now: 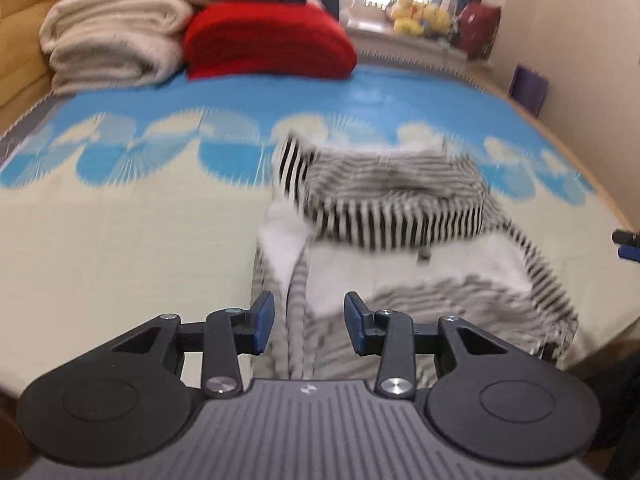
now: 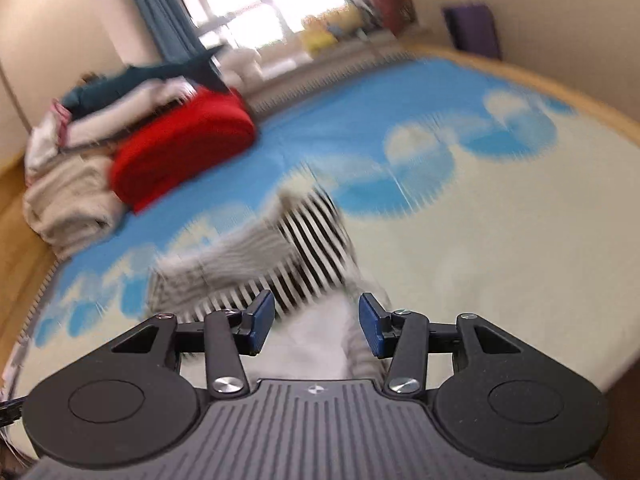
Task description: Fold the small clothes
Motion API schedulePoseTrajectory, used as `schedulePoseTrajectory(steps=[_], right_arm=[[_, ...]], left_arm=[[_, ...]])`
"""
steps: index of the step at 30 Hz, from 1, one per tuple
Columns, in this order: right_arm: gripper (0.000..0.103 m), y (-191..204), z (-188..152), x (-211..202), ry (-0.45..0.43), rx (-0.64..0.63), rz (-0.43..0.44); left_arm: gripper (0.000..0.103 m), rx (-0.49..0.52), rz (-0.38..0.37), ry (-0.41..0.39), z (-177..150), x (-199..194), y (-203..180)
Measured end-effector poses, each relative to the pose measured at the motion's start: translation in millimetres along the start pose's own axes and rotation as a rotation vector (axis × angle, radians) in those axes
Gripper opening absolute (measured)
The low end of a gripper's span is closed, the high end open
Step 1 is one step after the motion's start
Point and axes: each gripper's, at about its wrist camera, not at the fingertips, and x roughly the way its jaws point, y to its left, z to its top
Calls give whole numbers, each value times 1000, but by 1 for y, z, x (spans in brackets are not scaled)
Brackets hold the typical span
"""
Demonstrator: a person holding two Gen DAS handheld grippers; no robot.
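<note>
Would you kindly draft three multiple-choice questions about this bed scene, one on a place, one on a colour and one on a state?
1. Where does the red blanket lie?
A. beside the cream blankets
B. on the striped garment
C. on the floor

2. Which colours are the garment's stripes?
A. red and blue
B. black and white
C. green and yellow

3. How does the left tool stand?
A. shut on the garment
B. open, holding nothing
C. shut on a blanket

Answers: 1 A, the two touch at the far end of the bed; 2 B, the stripes show in both views; 3 B, a gap shows between its blue pads.
</note>
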Motion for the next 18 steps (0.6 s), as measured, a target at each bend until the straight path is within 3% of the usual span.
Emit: schedulePoseTrajectory(steps=[3, 7, 11, 13, 18], right_arm=[[49, -15, -23, 12, 93, 68, 5], [49, -6, -37, 33, 158, 24, -14], [52, -5, -48, 56, 240, 4, -40], [53, -7, -50, 68, 261, 6, -67], [54, -23, -60, 93, 342, 70, -96]], left_arm=[[46, -130, -50, 59, -12, 2, 11], [50, -116, -28, 55, -23, 16, 20], [50, -218, -38, 170, -28, 55, 35], [63, -223, -31, 181, -27, 66, 36], [66, -280, -23, 322, -33, 105, 40]])
